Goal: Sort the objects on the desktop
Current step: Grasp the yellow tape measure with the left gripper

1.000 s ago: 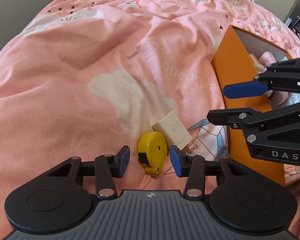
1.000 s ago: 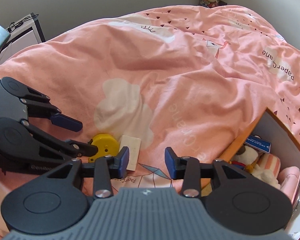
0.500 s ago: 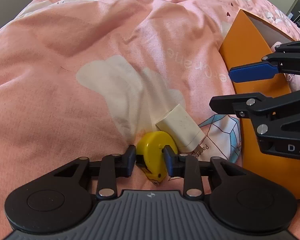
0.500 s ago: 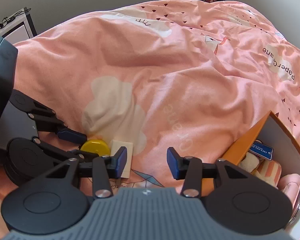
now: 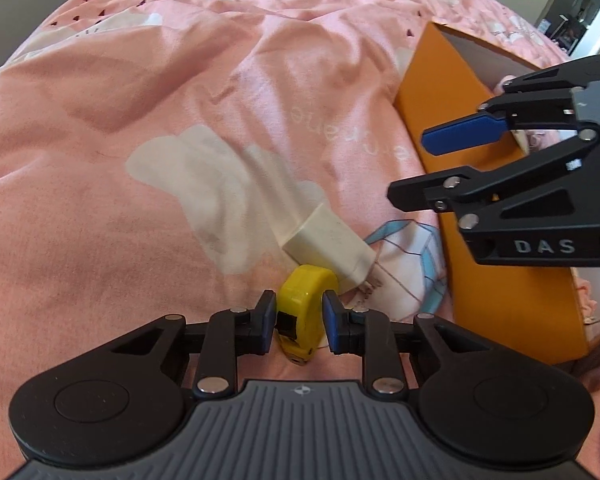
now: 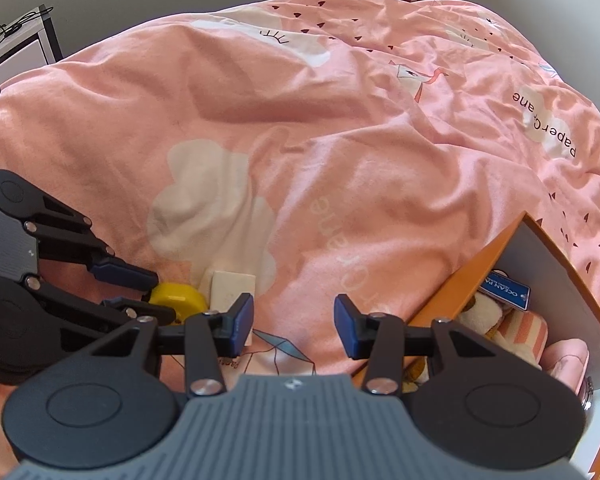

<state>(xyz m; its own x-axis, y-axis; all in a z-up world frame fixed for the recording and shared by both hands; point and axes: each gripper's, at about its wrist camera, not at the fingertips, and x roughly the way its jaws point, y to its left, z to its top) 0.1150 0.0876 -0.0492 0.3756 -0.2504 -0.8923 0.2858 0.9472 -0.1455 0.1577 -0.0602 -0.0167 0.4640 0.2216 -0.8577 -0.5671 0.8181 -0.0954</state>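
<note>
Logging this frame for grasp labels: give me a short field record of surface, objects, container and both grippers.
surface: pink bedspread
target: yellow tape measure, on the bedspread
neighbour: white charger, just behind the tape measure, apparently touching it
container: orange box to the right, open, soft items inside
left gripper: jaws have just been closing, now shut on the tape measure
right gripper: open, nothing between the pads, held above the bedspread beside the box

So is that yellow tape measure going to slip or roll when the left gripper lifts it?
Probably stiff: the tape measure looks like hard plastic. Its smooth, rounded case might pivot between the left gripper pads, which have just been closing on its flat sides. Likely dense for its size.
</note>
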